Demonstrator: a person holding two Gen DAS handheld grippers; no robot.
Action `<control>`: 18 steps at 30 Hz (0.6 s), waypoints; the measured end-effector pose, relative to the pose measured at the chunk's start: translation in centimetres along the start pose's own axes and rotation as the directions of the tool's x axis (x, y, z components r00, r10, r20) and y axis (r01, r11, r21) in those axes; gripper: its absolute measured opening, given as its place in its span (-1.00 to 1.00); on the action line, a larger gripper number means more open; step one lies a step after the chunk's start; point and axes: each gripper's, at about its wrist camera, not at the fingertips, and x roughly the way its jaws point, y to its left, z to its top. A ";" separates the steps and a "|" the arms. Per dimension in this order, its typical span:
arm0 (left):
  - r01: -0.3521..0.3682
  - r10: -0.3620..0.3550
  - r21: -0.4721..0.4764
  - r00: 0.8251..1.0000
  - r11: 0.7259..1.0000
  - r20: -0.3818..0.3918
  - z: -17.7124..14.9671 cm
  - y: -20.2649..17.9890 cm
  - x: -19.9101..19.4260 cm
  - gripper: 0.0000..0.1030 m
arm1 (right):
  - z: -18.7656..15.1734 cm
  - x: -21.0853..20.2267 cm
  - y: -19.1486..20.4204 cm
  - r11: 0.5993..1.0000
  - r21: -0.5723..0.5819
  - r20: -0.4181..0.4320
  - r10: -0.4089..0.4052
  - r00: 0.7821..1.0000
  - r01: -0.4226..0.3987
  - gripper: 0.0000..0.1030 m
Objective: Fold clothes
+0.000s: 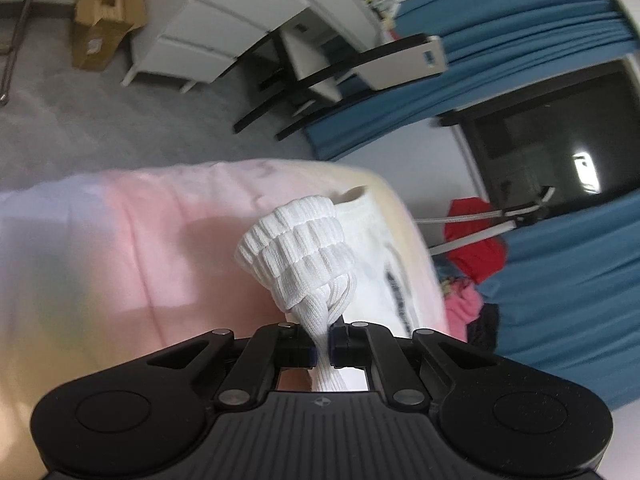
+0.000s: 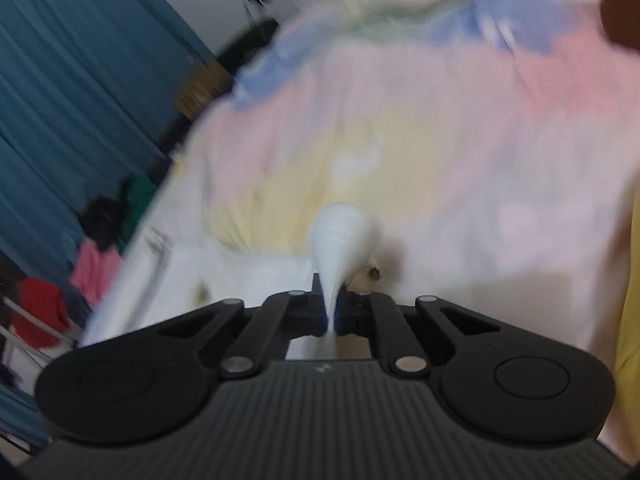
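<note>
No wording can be read in either view. Dark printed lettering runs along the white garment point(image 1: 394, 280) at about three o'clock in the left wrist view, too smeared to make out. A round mark on the cardboard box point(image 1: 105, 20) at ten o'clock is likewise illegible. The right wrist view is blurred throughout.

The white garment point(image 1: 304, 248) was ribbed knit cloth, matt. The bedcover point(image 1: 160, 240) beneath it was smooth pastel fabric. The left gripper point(image 1: 320, 344) was matt black plastic.
</note>
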 end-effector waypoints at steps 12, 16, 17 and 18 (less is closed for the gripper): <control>0.042 -0.042 0.094 0.999 0.995 0.000 2.3 -6.3 -0.7 -0.90 | 4.9 -1.9 6.5 0.988 -0.107 0.052 0.116 0.992 -0.110 -0.89; 0.026 -0.026 0.128 1.000 0.991 -0.002 4.5 -10.4 3.6 -0.90 | 5.6 2.1 12.9 0.980 -0.170 0.055 0.116 0.992 -0.105 -0.89; 0.020 -0.020 0.136 1.000 0.990 -0.005 5.1 -11.6 5.4 -0.90 | 5.7 3.6 14.6 0.977 -0.185 0.055 0.113 0.992 -0.101 -0.89; 0.012 -0.012 0.156 1.000 0.988 -0.003 5.7 -12.8 7.1 -0.90 | 5.5 5.2 16.4 0.974 -0.211 0.058 0.102 0.993 -0.088 -0.89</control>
